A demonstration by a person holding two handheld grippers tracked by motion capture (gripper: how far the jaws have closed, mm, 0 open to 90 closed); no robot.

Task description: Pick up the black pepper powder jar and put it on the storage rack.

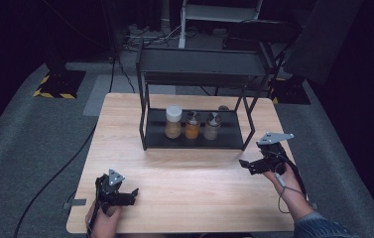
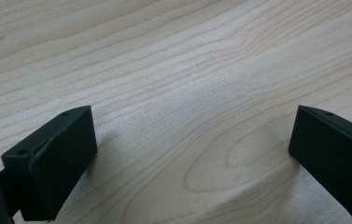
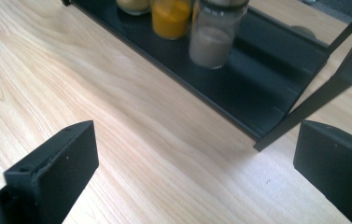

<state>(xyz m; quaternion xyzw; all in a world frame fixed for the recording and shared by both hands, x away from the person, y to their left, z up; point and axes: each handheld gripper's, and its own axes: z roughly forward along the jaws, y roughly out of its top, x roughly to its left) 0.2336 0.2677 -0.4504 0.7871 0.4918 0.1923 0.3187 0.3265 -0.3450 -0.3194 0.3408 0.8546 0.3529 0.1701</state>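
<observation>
High view: a black two-tier rack (image 1: 194, 136) stands on the far half of the wooden surface (image 1: 184, 178), and three spice jars sit in a row on its lower shelf. The white-lidded jar (image 1: 173, 122) is at the rack's left end, the orange jar (image 1: 192, 125) stands just beside it in the middle, and the grey-brown jar (image 1: 212, 126) is next along, with the shelf's right part bare. The right gripper (image 1: 246, 164) hovers near the rack's front right corner, jaws spread and holding nothing; the right gripper view looks over the rack's front rim at the grey-brown jar (image 3: 216, 35) and the orange jar (image 3: 170, 17). The left gripper (image 1: 134, 195) is well apart from the rack, towards the near left, its jaws also spread wide over bare wood.
</observation>
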